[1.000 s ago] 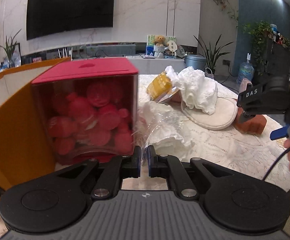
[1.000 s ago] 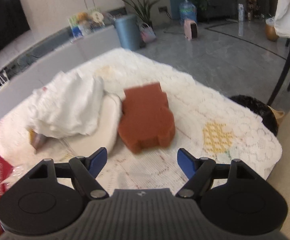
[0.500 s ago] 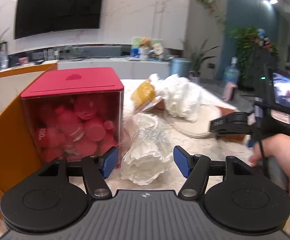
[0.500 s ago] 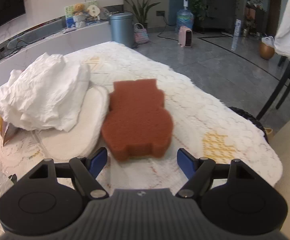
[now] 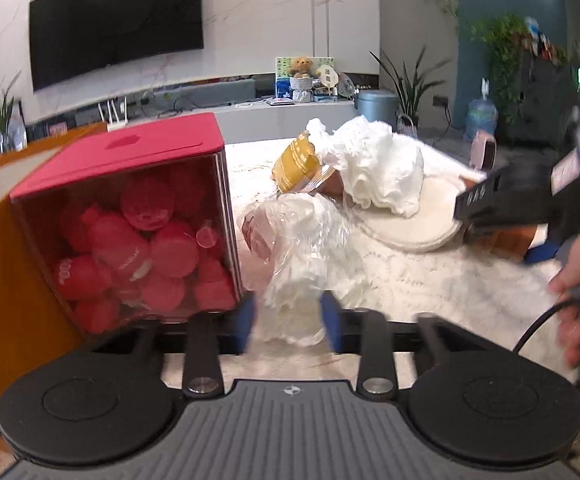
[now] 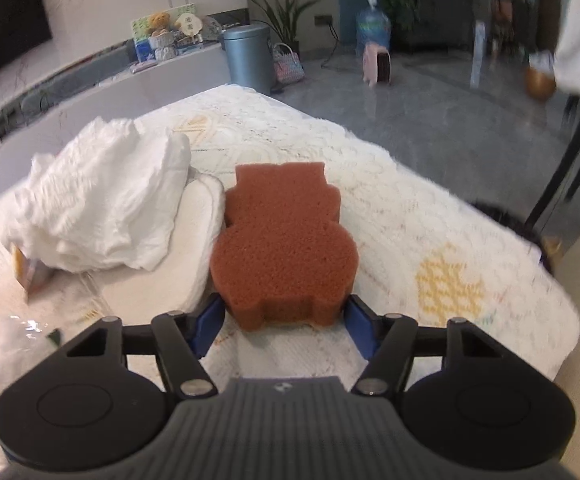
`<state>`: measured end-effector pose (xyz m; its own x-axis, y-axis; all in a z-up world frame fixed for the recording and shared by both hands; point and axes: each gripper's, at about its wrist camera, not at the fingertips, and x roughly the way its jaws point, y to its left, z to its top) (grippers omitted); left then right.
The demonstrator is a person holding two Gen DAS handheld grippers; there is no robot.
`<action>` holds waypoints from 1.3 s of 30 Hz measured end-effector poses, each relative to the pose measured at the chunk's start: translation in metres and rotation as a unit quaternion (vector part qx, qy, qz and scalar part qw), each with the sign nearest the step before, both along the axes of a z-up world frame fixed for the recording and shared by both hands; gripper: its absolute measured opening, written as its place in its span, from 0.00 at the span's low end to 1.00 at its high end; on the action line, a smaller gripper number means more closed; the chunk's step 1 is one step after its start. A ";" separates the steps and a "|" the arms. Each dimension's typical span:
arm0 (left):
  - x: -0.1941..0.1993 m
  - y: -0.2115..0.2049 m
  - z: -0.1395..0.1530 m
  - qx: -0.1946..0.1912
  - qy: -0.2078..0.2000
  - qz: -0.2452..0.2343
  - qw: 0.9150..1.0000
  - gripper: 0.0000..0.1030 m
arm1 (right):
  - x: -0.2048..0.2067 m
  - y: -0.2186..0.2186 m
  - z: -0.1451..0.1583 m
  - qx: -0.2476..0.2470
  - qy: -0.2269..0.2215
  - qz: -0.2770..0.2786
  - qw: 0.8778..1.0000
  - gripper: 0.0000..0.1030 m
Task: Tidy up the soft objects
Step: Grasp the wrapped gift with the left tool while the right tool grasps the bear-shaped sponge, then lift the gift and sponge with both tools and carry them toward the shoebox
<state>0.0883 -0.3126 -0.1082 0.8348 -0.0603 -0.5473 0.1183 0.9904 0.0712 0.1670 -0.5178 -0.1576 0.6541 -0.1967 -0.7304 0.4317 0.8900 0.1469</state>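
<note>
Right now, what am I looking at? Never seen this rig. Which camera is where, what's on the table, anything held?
No robot: a person holds handheld tongs in each hand, a fisheye camera on each looking along its fingers. Left view: left tongs open around a plastic-wrapped white bundle, beside a red-lidded box of red balls. Right view: right tongs open, straddling a brown bear-shaped sponge, next to a cream pad under crumpled white cloth. Nothing is gripped yet.

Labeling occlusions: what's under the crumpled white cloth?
The crumpled white cloth lies on a flat cream oval pad. A yellow packet pokes out at its edge. Anything deeper beneath is covered.
</note>
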 end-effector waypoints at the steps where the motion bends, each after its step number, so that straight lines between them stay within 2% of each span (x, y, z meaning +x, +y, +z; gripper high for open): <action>1: -0.002 0.000 -0.003 0.014 0.000 -0.001 1.000 0.05 | -0.002 0.001 0.003 -0.003 0.001 0.003 1.000 0.62; 7: -0.015 0.013 0.000 0.028 0.009 -0.029 0.999 0.04 | -0.025 0.017 0.028 -0.036 -0.003 0.036 0.999 0.61; 11: -0.028 0.027 0.007 0.023 0.028 -0.054 0.998 0.02 | -0.042 0.029 0.042 -0.077 0.022 0.083 0.993 0.60; 14: -0.038 0.037 0.014 0.029 0.049 -0.086 0.995 0.02 | -0.055 0.030 0.047 -0.057 0.035 0.121 0.990 0.60; 17: -0.049 0.048 0.022 0.028 0.070 -0.103 0.992 0.03 | -0.065 0.036 0.043 -0.046 0.076 0.164 0.982 0.54; 18: -0.052 0.051 0.025 0.027 0.073 -0.113 0.991 0.05 | -0.070 0.041 0.037 -0.039 0.095 0.186 0.977 0.46; 19: -0.055 0.054 0.025 0.027 0.075 -0.123 0.989 0.15 | -0.075 0.045 0.032 -0.031 0.105 0.204 0.973 0.40; 20: -0.058 0.058 0.026 0.024 0.072 -0.128 0.989 0.33 | -0.078 0.049 0.028 -0.024 0.112 0.214 0.970 0.40; 21: -0.060 0.059 0.025 0.020 0.069 -0.129 0.989 0.46 | -0.078 0.053 0.025 -0.023 0.118 0.220 0.968 0.41; 22: -0.061 0.060 0.024 0.015 0.066 -0.131 0.989 0.71 | -0.077 0.055 0.024 -0.026 0.121 0.222 0.967 0.43; 23: -0.062 0.060 0.025 0.009 0.060 -0.131 0.989 0.76 | -0.076 0.058 0.024 -0.032 0.121 0.218 0.968 0.52; 24: -0.063 0.059 0.025 0.002 0.053 -0.133 0.990 0.75 | -0.075 0.058 0.027 -0.040 0.116 0.209 0.970 0.67; 27: -0.063 0.049 0.029 0.003 0.033 -0.142 0.989 0.75 | -0.076 0.053 0.036 -0.053 0.077 0.192 0.977 0.79; 29: -0.061 0.039 0.027 0.016 0.013 -0.124 0.992 0.76 | -0.072 0.045 0.037 -0.036 0.061 0.177 0.982 0.81; 34: -0.048 0.015 0.020 0.041 0.007 -0.090 0.995 0.78 | -0.056 0.030 0.029 -0.015 0.053 0.122 0.991 0.82; 37: -0.045 0.008 0.017 0.051 0.001 -0.088 0.995 0.78 | -0.052 0.019 0.025 0.038 0.030 0.106 0.993 0.82; 39: -0.040 0.005 0.017 0.043 0.007 -0.080 0.996 0.80 | -0.048 0.015 0.023 0.052 0.027 0.091 0.994 0.82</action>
